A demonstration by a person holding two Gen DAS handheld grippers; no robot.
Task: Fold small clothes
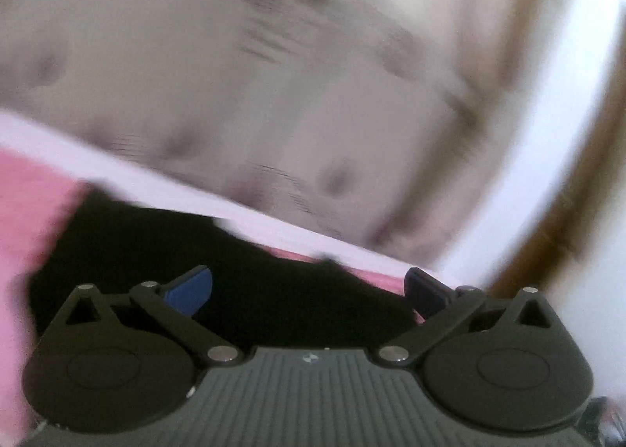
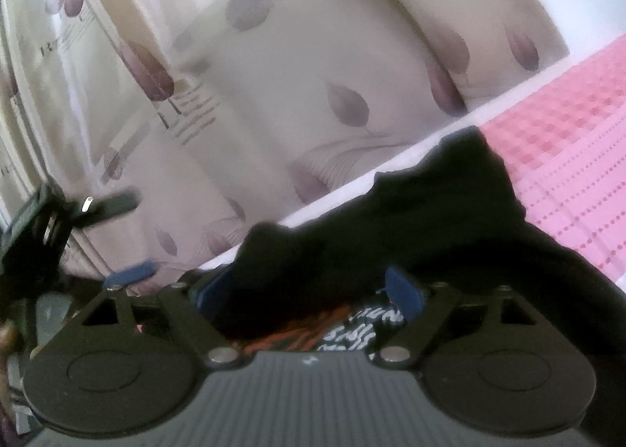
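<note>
A black garment (image 1: 176, 243) lies bunched on a pink cover (image 1: 31, 212). My left gripper (image 1: 309, 282) hangs over it, open, its blue pads (image 1: 191, 290) far apart and pressing on nothing. In the right wrist view the same black garment (image 2: 430, 204) is heaped up, showing a print of white letters and orange strokes (image 2: 352, 329). My right gripper (image 2: 309, 290) is open wide, with folds of the garment lying between its fingers. The left gripper (image 2: 121, 239) also shows at the left edge there, jaws apart.
The pink waffle cover (image 2: 567, 157) spreads to the right. Behind its white edge (image 2: 352, 181) rises pale fabric with purple leaf prints (image 2: 313, 75). The left wrist view is heavily blurred; a brown strip (image 1: 567, 212) runs along its right side.
</note>
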